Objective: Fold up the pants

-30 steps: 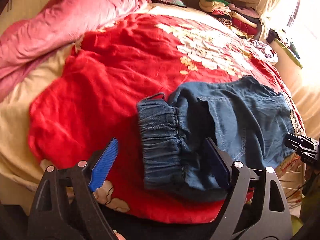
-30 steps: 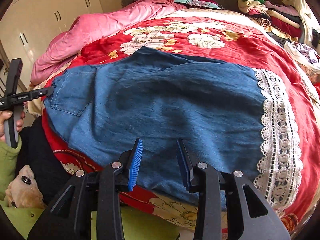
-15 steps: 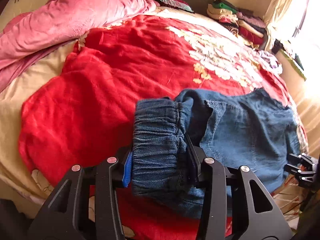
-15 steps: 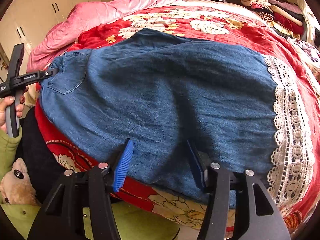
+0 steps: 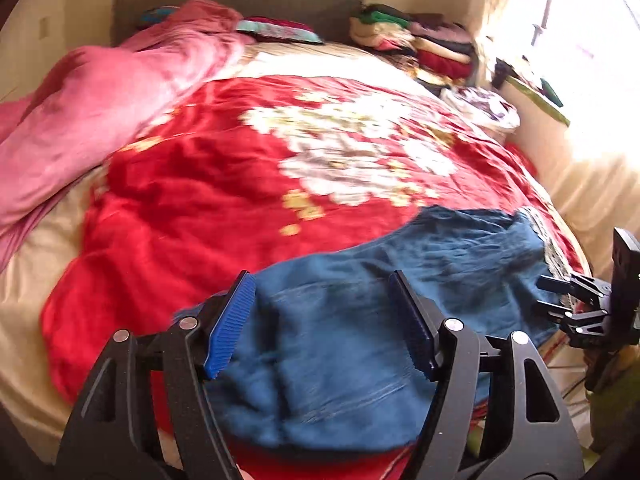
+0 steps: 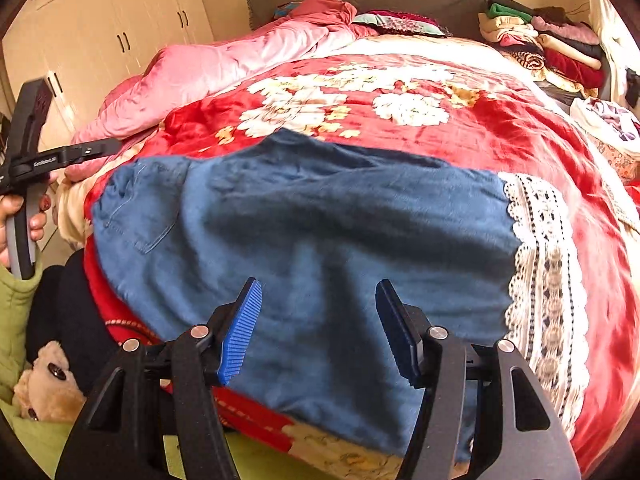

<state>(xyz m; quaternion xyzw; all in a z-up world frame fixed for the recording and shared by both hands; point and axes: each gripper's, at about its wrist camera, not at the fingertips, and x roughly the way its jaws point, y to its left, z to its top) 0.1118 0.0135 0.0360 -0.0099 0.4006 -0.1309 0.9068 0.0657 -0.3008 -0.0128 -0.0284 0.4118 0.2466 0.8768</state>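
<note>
Left gripper [image 5: 320, 328]: blue-padded jaws opening, holding nothing, above blue denim pants [image 5: 360, 340] with white lace hem. Right gripper [image 6: 318, 332]: likewise opening, empty, over pants on red floral blanket [image 6: 480, 128].

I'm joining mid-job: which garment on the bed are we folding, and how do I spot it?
Find the red floral blanket covering the bed. On its near edge lie the blue denim pants, spread flat. Unlike the stacked clothes by the headboard, they carry a white lace hem.

The pants [image 6: 312, 220] lie on the blanket [image 6: 500, 132] at the bed's near edge, clothes pile [image 6: 548, 44] behind.
</note>
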